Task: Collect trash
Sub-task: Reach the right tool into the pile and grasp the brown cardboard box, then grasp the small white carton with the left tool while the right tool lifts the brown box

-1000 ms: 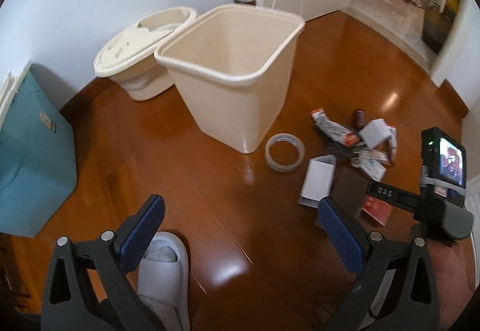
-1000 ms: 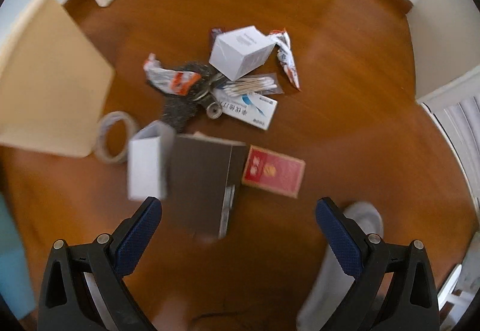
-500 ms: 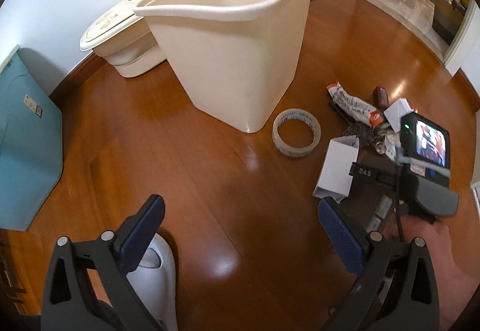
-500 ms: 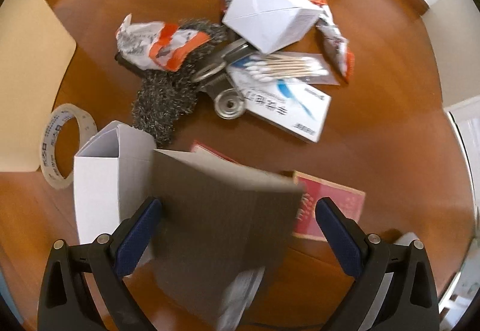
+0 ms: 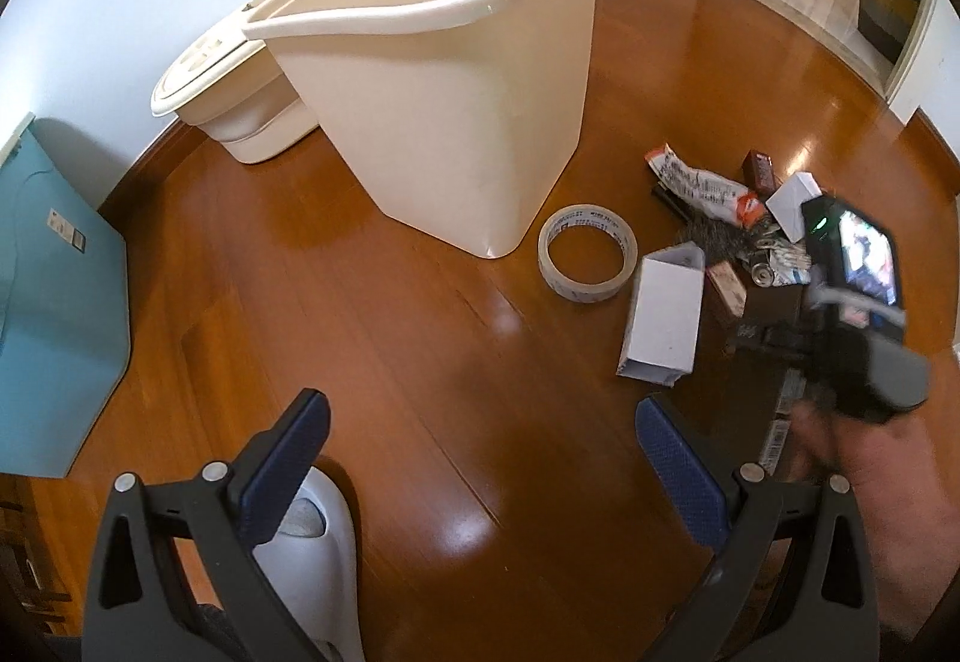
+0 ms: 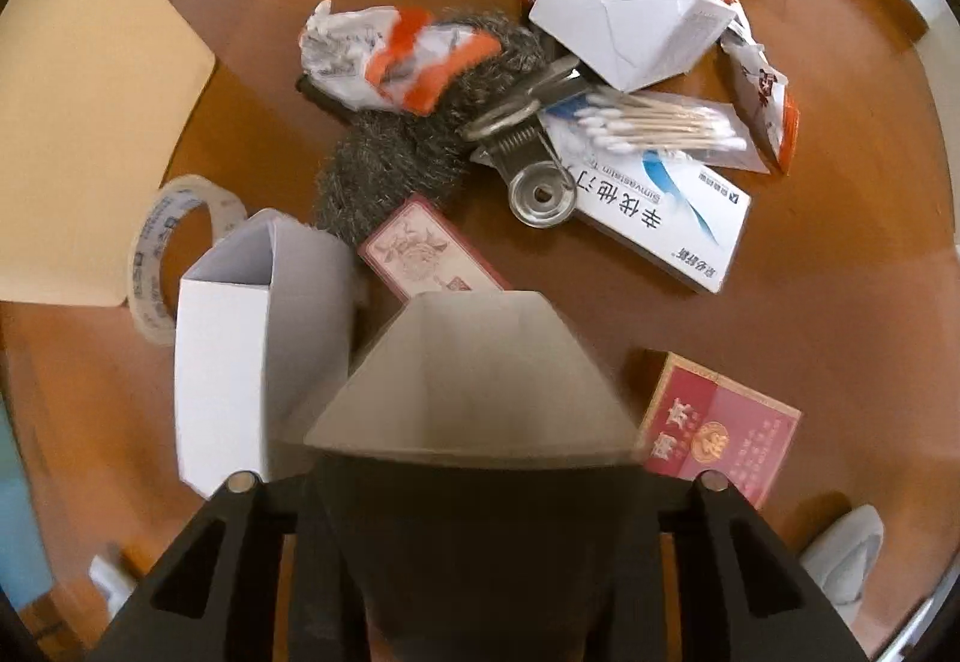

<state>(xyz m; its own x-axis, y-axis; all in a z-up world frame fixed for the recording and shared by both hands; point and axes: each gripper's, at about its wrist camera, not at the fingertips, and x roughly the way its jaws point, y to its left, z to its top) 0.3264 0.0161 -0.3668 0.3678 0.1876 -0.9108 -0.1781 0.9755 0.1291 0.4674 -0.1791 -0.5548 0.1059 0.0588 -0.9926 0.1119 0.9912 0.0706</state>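
Right wrist view: your right gripper (image 6: 474, 458) sits around the dark brown box (image 6: 468, 362), which fills the space between the arms; fingertips hidden, so grip cannot be confirmed. Box lies on the wood floor (image 6: 810, 278) between the white carton (image 6: 240, 356) and red packet (image 6: 720, 422). Your left gripper (image 5: 480, 458) hangs spread wide, holding nothing, facing the cream bin (image 5: 444, 122).

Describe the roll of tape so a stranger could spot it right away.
Find the tall cream plastic bin on the wooden floor. At its base, bin-side of the trash pile, lies the clear tape roll, beside an open white carton: the only flat hollow ring there.
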